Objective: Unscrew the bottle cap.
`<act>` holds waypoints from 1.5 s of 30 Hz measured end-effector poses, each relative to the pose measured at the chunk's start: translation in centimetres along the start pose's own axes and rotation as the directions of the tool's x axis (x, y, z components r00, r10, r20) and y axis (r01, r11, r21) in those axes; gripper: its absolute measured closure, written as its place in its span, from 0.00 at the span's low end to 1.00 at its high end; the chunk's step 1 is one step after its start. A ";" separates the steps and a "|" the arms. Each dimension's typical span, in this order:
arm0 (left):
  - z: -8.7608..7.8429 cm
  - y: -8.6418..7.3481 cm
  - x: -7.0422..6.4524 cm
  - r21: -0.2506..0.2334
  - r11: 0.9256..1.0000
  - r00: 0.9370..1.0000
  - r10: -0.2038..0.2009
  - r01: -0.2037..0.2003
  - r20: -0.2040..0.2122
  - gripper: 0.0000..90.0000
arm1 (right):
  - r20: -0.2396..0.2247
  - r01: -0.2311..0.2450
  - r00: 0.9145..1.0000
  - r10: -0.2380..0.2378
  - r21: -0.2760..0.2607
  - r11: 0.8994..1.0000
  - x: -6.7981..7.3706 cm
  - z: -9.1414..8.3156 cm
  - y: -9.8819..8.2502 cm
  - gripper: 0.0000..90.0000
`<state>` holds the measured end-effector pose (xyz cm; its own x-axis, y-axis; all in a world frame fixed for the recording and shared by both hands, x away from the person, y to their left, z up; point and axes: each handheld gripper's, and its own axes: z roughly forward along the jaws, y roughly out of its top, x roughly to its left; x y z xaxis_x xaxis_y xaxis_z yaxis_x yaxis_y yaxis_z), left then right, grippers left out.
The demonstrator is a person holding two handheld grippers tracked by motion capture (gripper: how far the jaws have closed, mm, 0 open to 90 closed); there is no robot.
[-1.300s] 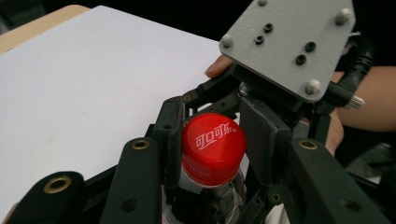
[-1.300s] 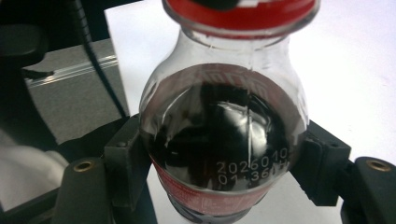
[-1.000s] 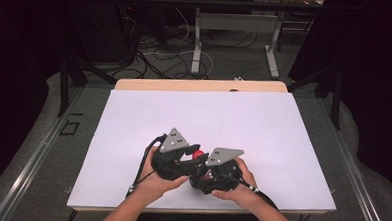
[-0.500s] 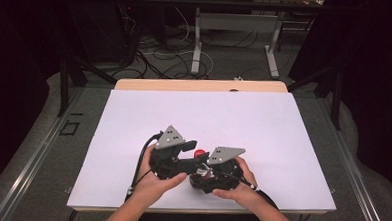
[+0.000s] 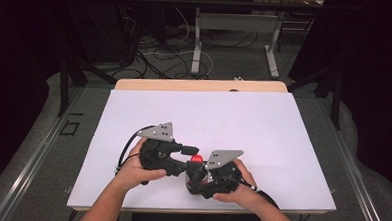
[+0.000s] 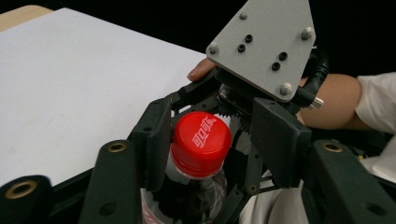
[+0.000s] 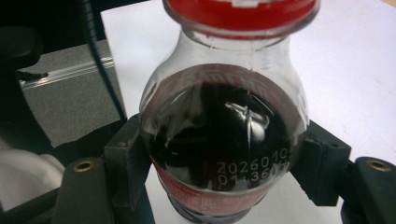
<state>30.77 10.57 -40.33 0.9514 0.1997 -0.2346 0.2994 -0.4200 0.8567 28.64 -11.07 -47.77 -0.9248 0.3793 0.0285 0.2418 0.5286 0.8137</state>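
Small cola bottle (image 7: 223, 135) stands near the front edge of the white counter (image 5: 263, 123), between the two hands. Right claw (image 7: 219, 163) is clamped tight on the bottle's body, one pad on each side just below the shoulder. Left claw (image 6: 212, 140) sits at the red cap (image 6: 201, 140): its jaws have just been closing in, cap between them, left pad touching the cap's side, right pad a little off, so no grip yet.

Handling, judged: clear thin plastic, dark liquid nearly to the shoulder, so moderately heavy for its size; walls give under squeeze, smooth and a bit slippery. Best holds: body at the red label band to steady it, ribbed cap for twisting.

Looks: rounded shoulder, white date print, red cap with white lettering on top.
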 end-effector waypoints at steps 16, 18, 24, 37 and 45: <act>0.6 0.1 -0.7 0.043 0.998 0.997 0.052 -0.049 -0.059 0.68 | -0.024 0.010 1.000 -0.009 0.019 1.000 0.3 0.2 0.0 0.33; 0.8 0.2 -1.3 0.033 0.999 0.993 0.033 -0.029 -0.115 0.69 | 0.000 0.002 1.000 -0.002 0.006 1.000 0.2 0.2 0.0 0.33; 1.8 0.4 -2.9 -0.023 0.997 0.949 -0.078 0.074 -0.305 0.69 | 0.037 -0.049 0.998 0.049 0.006 0.999 -0.1 0.1 -0.1 0.33; 2.3 0.6 -3.2 -0.066 0.992 0.921 -0.127 0.111 -0.369 0.50 | 0.065 -0.065 0.996 0.065 0.000 0.998 -0.5 -0.1 -0.2 0.33; 1.4 0.1 -1.5 -0.008 0.997 0.978 -0.075 0.075 -0.196 0.49 | 0.045 -0.048 0.998 0.048 0.004 0.999 -0.4 -0.1 -0.1 0.33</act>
<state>29.51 9.02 -40.58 0.8935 0.4001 -0.2040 0.3694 -0.3963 0.8405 28.94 -11.32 -47.83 -0.8981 0.4380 0.0409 0.2870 0.5128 0.8091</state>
